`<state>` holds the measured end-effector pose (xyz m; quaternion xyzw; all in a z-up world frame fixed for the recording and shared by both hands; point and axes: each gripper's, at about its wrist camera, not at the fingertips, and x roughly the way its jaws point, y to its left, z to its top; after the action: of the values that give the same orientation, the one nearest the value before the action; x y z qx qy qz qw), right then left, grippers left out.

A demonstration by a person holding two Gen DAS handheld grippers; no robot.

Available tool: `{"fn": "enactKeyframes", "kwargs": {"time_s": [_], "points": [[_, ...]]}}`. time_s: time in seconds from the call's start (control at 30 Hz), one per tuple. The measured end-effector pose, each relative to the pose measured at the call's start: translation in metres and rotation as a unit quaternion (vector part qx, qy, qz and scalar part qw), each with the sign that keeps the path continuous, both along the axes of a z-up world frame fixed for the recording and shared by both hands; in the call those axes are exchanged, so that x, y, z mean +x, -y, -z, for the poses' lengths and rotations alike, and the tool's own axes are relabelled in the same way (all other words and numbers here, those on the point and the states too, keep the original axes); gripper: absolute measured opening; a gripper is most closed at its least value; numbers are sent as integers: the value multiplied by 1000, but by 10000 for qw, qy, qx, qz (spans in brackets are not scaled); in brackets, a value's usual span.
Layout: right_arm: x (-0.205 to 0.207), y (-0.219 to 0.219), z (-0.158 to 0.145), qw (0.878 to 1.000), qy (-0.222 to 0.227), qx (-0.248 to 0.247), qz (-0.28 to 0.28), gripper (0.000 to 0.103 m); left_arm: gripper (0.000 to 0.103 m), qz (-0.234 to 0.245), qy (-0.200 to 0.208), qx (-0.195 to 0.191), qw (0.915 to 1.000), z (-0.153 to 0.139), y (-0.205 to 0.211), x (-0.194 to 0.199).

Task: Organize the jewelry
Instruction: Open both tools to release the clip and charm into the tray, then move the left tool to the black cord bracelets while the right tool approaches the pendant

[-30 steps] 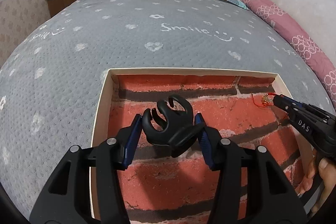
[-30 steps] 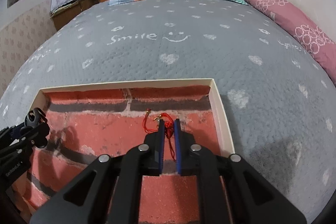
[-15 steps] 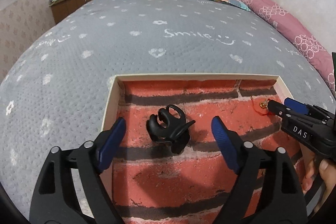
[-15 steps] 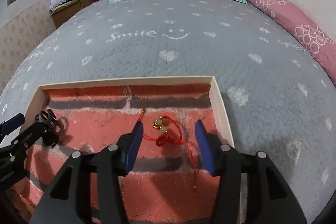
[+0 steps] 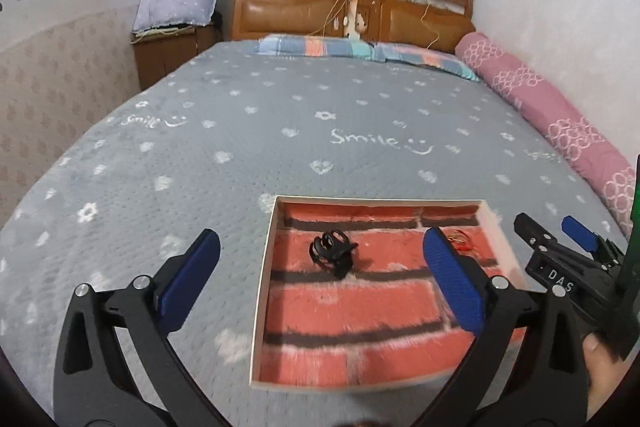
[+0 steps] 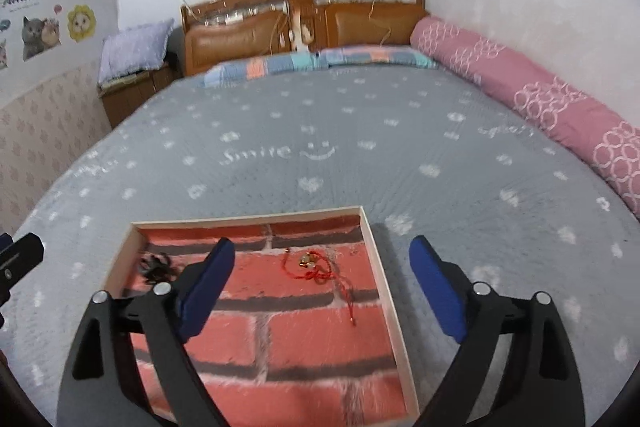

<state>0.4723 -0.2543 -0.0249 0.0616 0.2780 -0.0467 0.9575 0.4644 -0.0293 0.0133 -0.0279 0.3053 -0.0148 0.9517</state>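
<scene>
A shallow tray [image 5: 264, 281] with a red brick-pattern floor lies on the grey bedspread; it also shows in the right wrist view [image 6: 382, 285]. A black hair claw clip [image 5: 333, 253] lies in its far left part, also seen in the right wrist view [image 6: 155, 265]. A red string bracelet with gold beads [image 6: 318, 267] lies in the far right part, partly hidden in the left wrist view [image 5: 464, 242]. My left gripper [image 5: 320, 281] is open and empty, raised above the tray's near side. My right gripper [image 6: 322, 283] is open and empty, raised above the tray.
The grey bedspread [image 5: 224, 155] stretches far ahead to striped pillows [image 5: 360, 51] and a wooden headboard [image 5: 352, 11]. A pink bolster [image 5: 556, 123] runs along the right wall. A wooden nightstand [image 5: 168, 55] stands at the far left.
Both grippers opened wider and pulled back and up from the tray. The claw clip and the bracelet stay where they were let go.
</scene>
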Motion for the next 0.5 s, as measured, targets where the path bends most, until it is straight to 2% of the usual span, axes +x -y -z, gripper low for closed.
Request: {"fn": "enactKeyframes", "kwargs": {"time_s": [0.2, 0.4, 0.5], "points": [[-63, -7, -15, 9995, 174, -227, -144, 90, 98, -66, 275, 67, 9996, -18, -10, -56], [-112, 1, -9, 9990, -18, -411, -155, 90, 98, -80, 133, 114, 9998, -1, -25, -98], [-137, 6, -2, 9986, -89, -520, -90, 90, 98, -76, 76, 260, 9996, 14, -26, -120]]}}
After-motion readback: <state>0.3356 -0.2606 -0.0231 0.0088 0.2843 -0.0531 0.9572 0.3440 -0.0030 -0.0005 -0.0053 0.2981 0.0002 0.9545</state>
